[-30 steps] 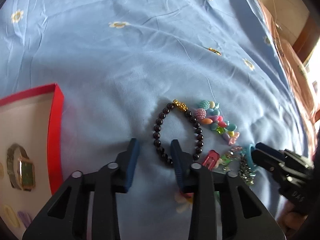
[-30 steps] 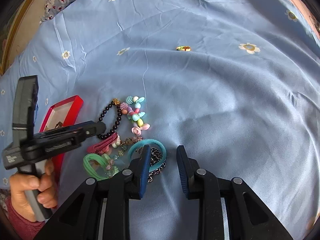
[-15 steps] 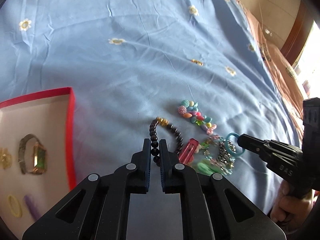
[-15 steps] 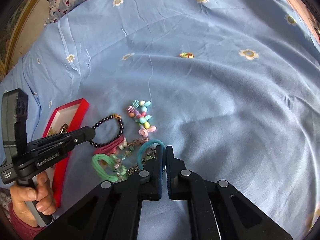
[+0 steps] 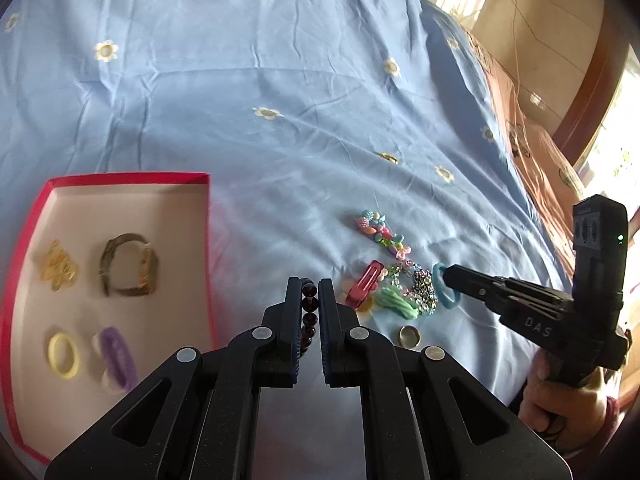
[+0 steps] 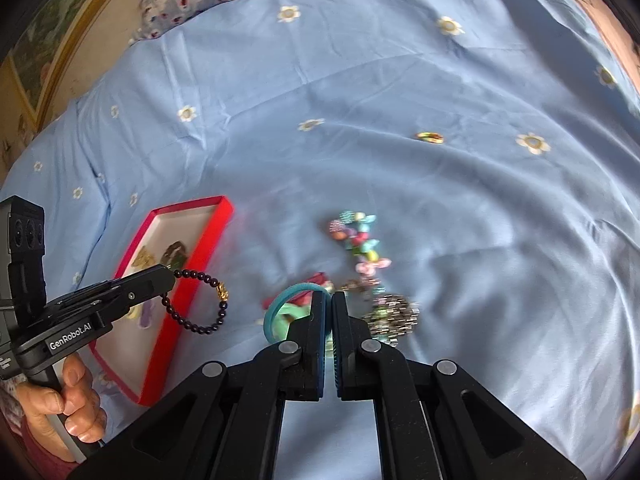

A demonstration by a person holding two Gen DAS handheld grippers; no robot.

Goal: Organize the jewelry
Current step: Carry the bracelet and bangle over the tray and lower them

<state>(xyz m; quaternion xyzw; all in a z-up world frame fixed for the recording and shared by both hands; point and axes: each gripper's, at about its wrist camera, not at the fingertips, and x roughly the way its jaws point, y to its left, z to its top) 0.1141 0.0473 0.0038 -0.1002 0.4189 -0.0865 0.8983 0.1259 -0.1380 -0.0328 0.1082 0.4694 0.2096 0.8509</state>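
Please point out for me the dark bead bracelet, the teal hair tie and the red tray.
dark bead bracelet (image 6: 200, 322), right wrist view, hanging lower beads.
teal hair tie (image 6: 280, 303), right wrist view, left arc.
red tray (image 5: 120, 178), left wrist view, far rim.

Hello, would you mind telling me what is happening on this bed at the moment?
A person is sorting jewelry into a red tray. The left tongs are shut on a dark bead bracelet, lifted beside the tray. The right tongs are shut on a teal hair tie above the remaining pile on the blue sheet.
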